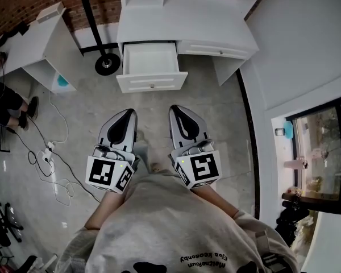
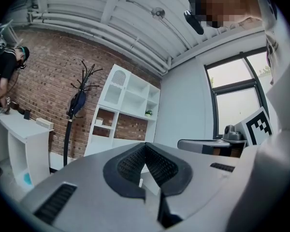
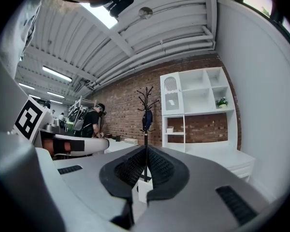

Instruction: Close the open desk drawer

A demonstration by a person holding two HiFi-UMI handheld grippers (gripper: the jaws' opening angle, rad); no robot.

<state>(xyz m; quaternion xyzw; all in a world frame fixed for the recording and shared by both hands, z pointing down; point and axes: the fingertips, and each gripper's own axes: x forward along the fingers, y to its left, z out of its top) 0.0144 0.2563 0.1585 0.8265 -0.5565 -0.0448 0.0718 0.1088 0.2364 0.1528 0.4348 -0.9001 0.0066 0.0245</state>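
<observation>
**Drawer open ahead, both tongs not yet at it**

The drawer (image 1: 152,66) is pulled far out of the white desk (image 1: 216,30) and looks empty inside. It lies ahead of both tongs and well apart from them, a little closer to the line of the left tongs (image 1: 127,114) than to that of the right tongs (image 1: 179,109). Both are held low, close to the person's body, and they point forward over the bare floor (image 1: 216,118). In each gripper view the two ribbed pads are pressed together at the tip, and nothing is pinched between them.

The step in hand seems to be the approach, because nothing touches the drawer yet. The next move probably calls for bringing one pair of tongs forward to the drawer front, near its small knob (image 1: 152,86). Tongs pressed together serve well for a straight, even push, so that the drawer does not slide in crooked. The base of a coat stand (image 1: 107,65) sits just left of the drawer, so the left tongs should pass to the right of it.
</observation>
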